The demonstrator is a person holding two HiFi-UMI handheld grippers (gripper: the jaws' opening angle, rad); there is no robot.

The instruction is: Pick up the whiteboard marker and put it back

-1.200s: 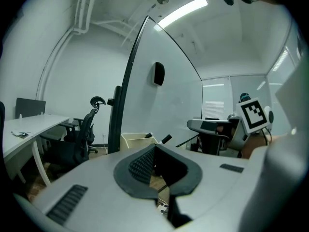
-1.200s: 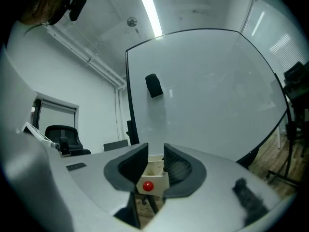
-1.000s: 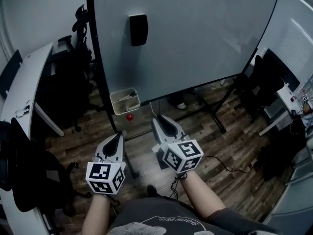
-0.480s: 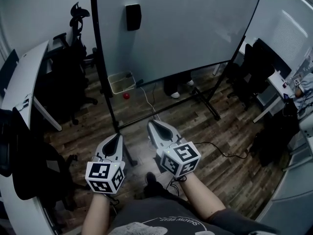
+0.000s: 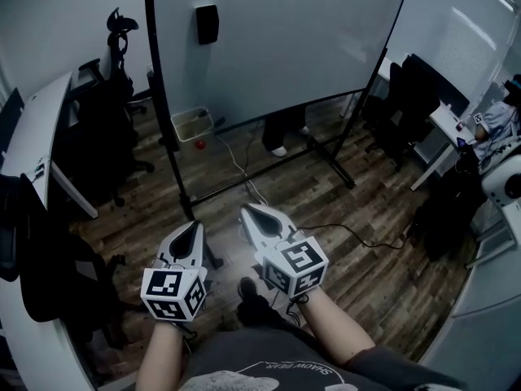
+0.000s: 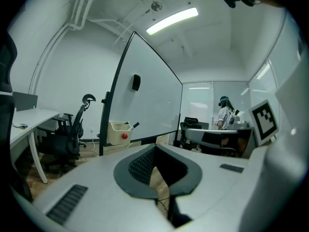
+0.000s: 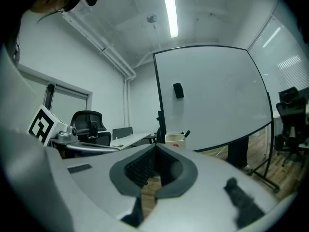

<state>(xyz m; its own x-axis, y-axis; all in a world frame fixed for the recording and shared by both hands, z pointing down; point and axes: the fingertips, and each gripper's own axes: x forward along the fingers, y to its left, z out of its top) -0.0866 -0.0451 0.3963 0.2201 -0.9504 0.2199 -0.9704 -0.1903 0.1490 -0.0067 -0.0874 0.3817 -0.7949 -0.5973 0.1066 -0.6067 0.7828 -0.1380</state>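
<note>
Head view, looking steeply down at a dark wooden floor [image 5: 366, 218] in an office. At 6 o'clock, two bare forearms reach forward, each hand holding a gripper topped with a cube of square markers. The left gripper [image 5: 194, 227] has its fingers [image 6: 140, 166] pressed together with nothing between them. The right gripper [image 5: 244, 211] sits just beside it, toward 5 o'clock; its fingers [image 7: 142, 168] have just been closing and now meet, also empty. Both point toward 12 o'clock, where a large whiteboard [image 5: 285, 39] stands on a black frame, a black eraser [image 5: 207, 24] stuck near its upper left. At 11 o'clock, well apart from both grippers, a cream tray [image 6: 116, 133] hangs at the board's lower left corner. The whiteboard marker [image 6: 134, 125] stands tilted in that tray, its black end poking over the rim. A small red ball [image 6: 125, 136] sits on the tray's front. At 9 o'clock, a white table [image 5: 37, 145] and black office chairs [image 5: 114, 129].
</note>
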